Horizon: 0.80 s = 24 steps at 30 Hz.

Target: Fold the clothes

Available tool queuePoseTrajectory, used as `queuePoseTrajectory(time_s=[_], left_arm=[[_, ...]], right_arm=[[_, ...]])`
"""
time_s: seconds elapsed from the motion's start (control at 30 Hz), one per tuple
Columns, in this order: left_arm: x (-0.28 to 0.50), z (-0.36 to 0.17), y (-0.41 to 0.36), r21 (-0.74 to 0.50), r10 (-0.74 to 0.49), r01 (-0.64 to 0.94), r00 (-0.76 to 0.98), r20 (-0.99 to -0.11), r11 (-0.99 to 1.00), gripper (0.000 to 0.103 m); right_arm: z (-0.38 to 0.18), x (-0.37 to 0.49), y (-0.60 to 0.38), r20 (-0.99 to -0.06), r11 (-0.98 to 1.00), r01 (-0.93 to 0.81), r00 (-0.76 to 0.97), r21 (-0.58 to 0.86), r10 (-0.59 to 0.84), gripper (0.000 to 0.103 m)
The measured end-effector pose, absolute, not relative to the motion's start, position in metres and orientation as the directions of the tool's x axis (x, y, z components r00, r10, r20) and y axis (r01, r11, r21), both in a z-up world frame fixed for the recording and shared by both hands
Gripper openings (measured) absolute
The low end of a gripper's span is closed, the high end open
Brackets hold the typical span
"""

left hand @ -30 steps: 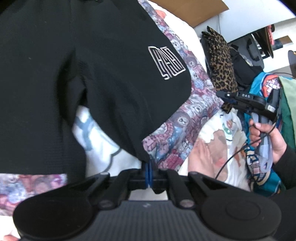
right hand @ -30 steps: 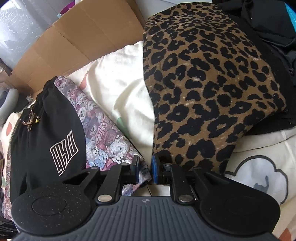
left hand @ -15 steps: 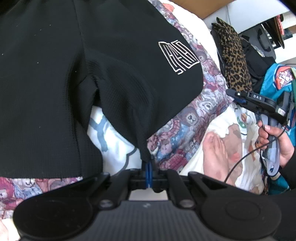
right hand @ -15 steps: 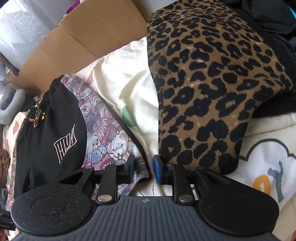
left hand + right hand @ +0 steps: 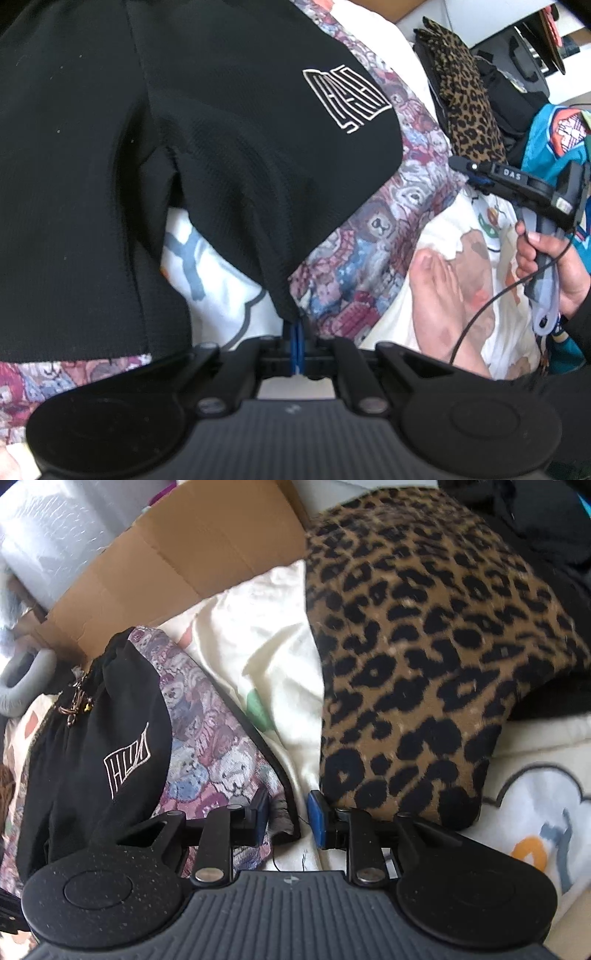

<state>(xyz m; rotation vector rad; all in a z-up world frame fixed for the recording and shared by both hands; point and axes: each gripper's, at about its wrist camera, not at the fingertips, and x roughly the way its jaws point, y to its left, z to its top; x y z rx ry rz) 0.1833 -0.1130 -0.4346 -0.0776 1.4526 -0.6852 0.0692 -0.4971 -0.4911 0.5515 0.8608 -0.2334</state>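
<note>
The black shorts (image 5: 155,155) were spread over a bear-print blanket (image 5: 373,236), one hem corner clamped in the clenched left gripper (image 5: 297,339). The right gripper (image 5: 288,812), marked "DAS", was held released, jaws apart over the blanket edge beside a leopard-print garment (image 5: 424,664). A white outlined logo (image 5: 347,99) was printed on the shorts, unreadable.

Left gripper (image 5: 296,341) clamped — right gripper (image 5: 289,818) parted

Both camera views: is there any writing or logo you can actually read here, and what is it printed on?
"DAS": white letters on the right tool, readable in the left view.
White outlined block logo on the black shorts: stylised letters, not clearly readable in either view.
Teddy-bear print cloth and cloud-print sheet: pictures only, no words.
</note>
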Motion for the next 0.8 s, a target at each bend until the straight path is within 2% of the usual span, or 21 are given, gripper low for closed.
queuePoseTrajectory(time_s=[0.5, 0.53, 0.57, 0.63, 0.8], left_arm=[[0.184, -0.436, -0.109, -0.478, -0.499, 0.356, -0.035, -0.866, 0.803, 0.001], [0.184, -0.436, -0.109, -0.48, -0.501, 0.356, -0.036, -0.865, 0.802, 0.001], [0.183, -0.436, -0.109, -0.482, -0.503, 0.356, -0.037, -0.863, 0.801, 0.001], [0.184, -0.434, -0.109, -0.486, -0.507, 0.356, -0.039, -0.861, 0.798, 0.001], [0.186, -0.427, -0.107, -0.5, -0.521, 0.355, -0.042, -0.852, 0.79, 0.001]], right_arm=[[-0.487, 0.096, -0.485, -0.771, 0.888, 0.313, 0.633, 0.336, 0.069, 0.028], [-0.487, 0.096, -0.485, -0.774, 0.892, 0.307, 0.629, 0.331, 0.071, 0.024], [-0.486, 0.095, -0.483, -0.78, 0.899, 0.3, 0.623, 0.319, 0.069, 0.013], [-0.483, 0.094, -0.481, -0.797, 0.908, 0.299, 0.601, 0.292, 0.059, 0.005], [-0.463, 0.093, -0.481, -0.803, 0.903, 0.316, 0.594, 0.291, 0.051, 0.001]])
